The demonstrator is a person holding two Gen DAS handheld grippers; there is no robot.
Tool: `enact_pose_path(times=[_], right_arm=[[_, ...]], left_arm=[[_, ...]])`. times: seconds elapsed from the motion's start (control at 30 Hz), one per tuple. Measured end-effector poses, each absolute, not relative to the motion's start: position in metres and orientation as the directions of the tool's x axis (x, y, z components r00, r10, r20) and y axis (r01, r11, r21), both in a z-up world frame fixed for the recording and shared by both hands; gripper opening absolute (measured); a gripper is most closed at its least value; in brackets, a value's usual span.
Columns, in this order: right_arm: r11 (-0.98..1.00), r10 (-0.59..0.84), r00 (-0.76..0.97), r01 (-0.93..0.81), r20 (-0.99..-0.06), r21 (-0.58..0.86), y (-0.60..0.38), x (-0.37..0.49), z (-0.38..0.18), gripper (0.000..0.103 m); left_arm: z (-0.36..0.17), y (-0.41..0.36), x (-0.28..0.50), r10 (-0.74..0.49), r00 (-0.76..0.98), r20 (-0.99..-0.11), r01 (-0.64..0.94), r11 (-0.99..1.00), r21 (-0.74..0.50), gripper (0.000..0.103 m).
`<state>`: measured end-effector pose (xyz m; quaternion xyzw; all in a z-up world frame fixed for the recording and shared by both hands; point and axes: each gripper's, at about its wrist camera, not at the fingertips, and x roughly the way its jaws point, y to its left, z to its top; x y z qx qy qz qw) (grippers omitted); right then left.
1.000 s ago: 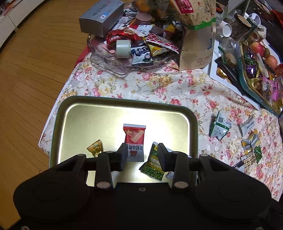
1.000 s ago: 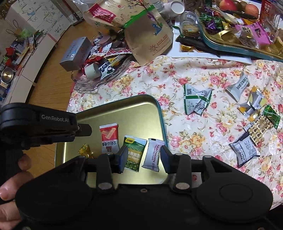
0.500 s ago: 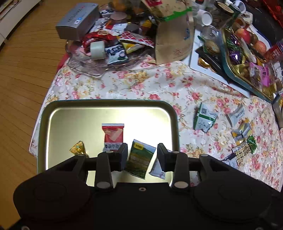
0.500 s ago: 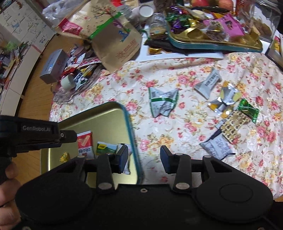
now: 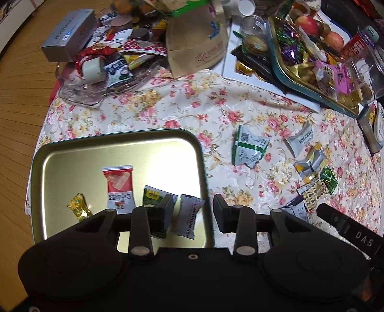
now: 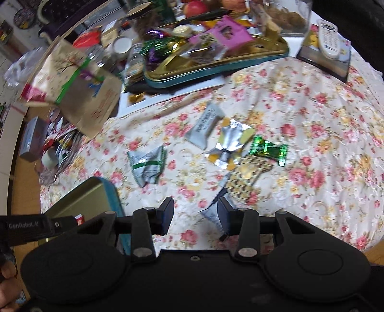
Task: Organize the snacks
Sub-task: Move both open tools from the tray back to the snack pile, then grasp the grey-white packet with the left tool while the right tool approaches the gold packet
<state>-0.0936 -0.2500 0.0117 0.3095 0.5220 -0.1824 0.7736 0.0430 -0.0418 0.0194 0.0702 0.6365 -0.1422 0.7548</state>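
A gold tray point(image 5: 72, 148) lies on the floral cloth and holds a red packet point(image 5: 118, 184), a gold candy point(image 5: 78, 210), a green packet point(image 5: 153, 195) and a white Hawthorn packet point(image 5: 189, 216). My left gripper point(image 5: 193, 211) is open and empty over the tray's right rim. My right gripper point(image 6: 194, 214) is open and empty over the cloth, right of the tray's corner point(image 6: 96, 192). Loose snacks lie ahead of it: a green-white packet point(image 6: 148, 165), a grey packet point(image 6: 206, 124), a silver-yellow wrapper point(image 6: 230, 144), a green candy point(image 6: 266, 148), a patterned gold packet point(image 6: 247, 175). A grey-white packet point(image 6: 212, 214) lies at its right finger.
A glass dish of snacks point(image 5: 103, 69), a grey box point(image 5: 69, 33) and a brown paper bag point(image 5: 199, 40) stand at the back left. A second full tray point(image 6: 216, 57), a glass jar point(image 6: 283, 16) and a remote point(image 6: 328, 38) stand at the back right. Wooden floor lies left of the table.
Both grippers have swung to the right. The right one has left the tray and now hangs over the loose snacks on the cloth. Both stay open and empty.
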Motion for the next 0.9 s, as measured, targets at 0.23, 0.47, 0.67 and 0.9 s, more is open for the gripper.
enact_pose_path(times=[0.23,0.47,0.67,0.9], right_arm=[[0.694,0.029,0.384,0.657,-0.923,0.295,-0.276,-0.109,0.009,0.043],[0.64,0.008,0.383,0.708,-0.924,0.299,-0.302,-0.124,0.009,0.043],[0.592,-0.003,0.371,0.749,-0.929,0.297,-0.324,-0.139,0.004,0.043],[0.516,-0.002,0.338,0.806,-0.941,0.288,-0.346,-0.152,-0.006,0.042]], left_arm=[[0.011,-0.078,0.032,-0.137,0.124,-0.983,0.349,0.933,-0.086,0.046],[-0.006,-0.124,0.01,-0.143,0.083,-0.986,0.438,0.894,-0.093,0.046],[-0.01,-0.158,-0.008,-0.169,0.058,-0.984,0.506,0.855,-0.117,0.046],[-0.023,-0.184,-0.02,-0.168,0.024,-0.986,0.539,0.832,-0.128,0.046]])
